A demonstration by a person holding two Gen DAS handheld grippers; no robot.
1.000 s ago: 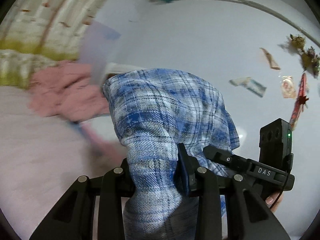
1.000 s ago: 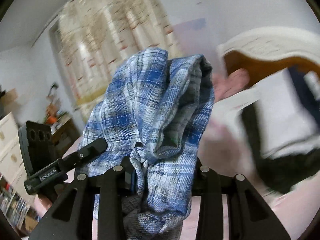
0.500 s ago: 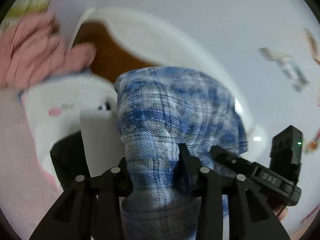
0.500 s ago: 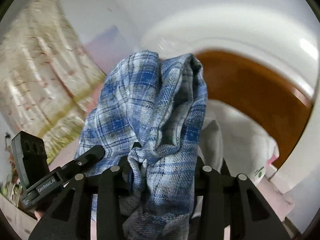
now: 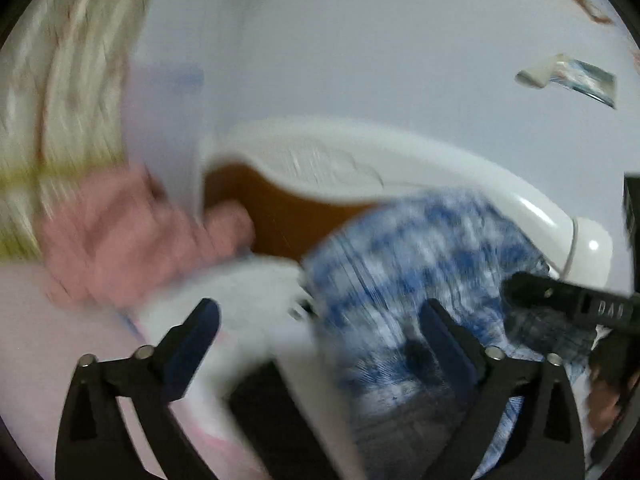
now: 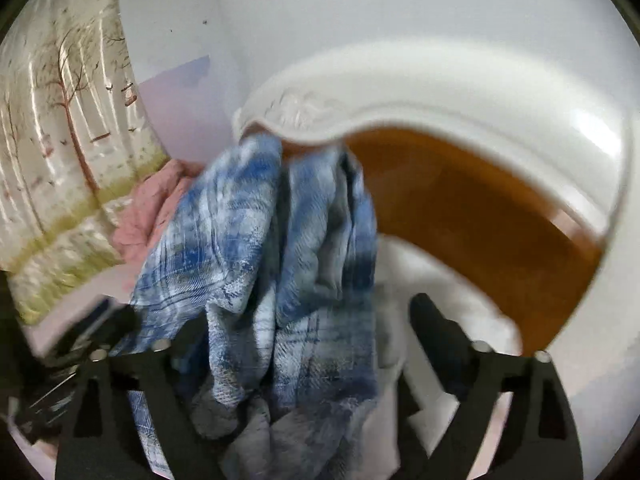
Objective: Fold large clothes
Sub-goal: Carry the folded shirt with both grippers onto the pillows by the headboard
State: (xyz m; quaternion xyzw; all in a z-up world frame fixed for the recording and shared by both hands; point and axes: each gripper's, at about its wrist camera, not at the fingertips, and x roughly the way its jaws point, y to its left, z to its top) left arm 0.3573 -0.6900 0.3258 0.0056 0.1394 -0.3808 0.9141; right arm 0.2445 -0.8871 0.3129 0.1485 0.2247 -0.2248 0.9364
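Pointing slightly downward toward a white-and-brown headboard (image 6: 460, 128), left gripper (image 5: 320, 320) and right gripper (image 6: 288, 320) jaws opening wide, blue plaid shirt (image 6: 260, 260) bunched loose between spread fingers, released.

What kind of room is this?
Most likely a bedroom: a white and brown headboard stands against the wall, a white pillow lies below it, and a tree-print curtain hangs alongside.

White walls (image 6: 400, 8); white-framed headboard (image 6: 460, 92) with brown panel (image 6: 480, 216); tree-print curtain (image 6: 60, 140) at left; pale pink bed (image 5: 48, 320).
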